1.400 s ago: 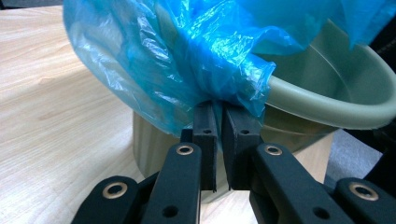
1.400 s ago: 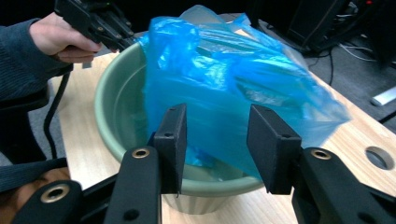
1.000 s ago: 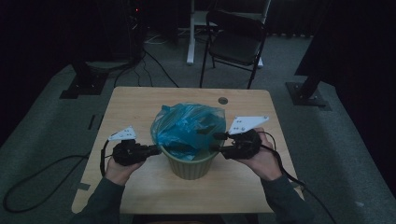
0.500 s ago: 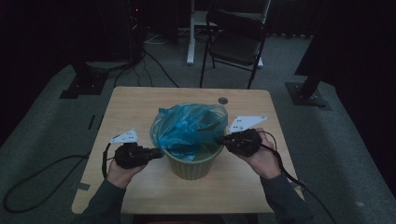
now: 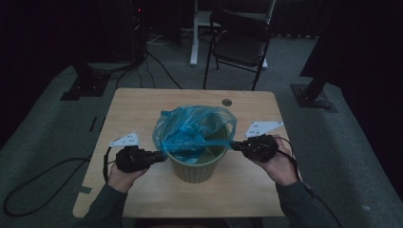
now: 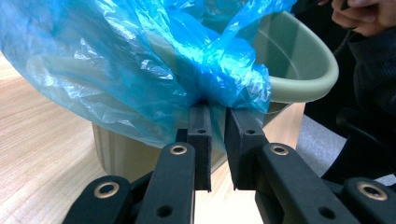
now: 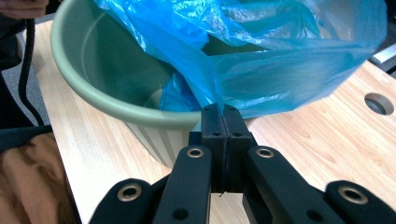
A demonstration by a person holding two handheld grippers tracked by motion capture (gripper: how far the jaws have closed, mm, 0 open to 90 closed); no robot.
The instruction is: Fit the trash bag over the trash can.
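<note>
Blue bin liner part-fitted over green bin

Blue bin liner (image 5: 194,129) is held at opposite edges of green bin (image 5: 198,167): left gripper (image 6: 217,122) clamped on bunched film, right gripper (image 7: 219,114) pinched on film; far rim is draped, near rim still bare

Bin (image 5: 197,168) sits mid-table (image 5: 138,107), near side, with bag (image 5: 192,130) in and over its rim. Left gripper (image 5: 161,156) at bag's left edge, right gripper (image 5: 234,145) at its right. Chair (image 5: 240,40) stands beyond the table's far edge.
</note>
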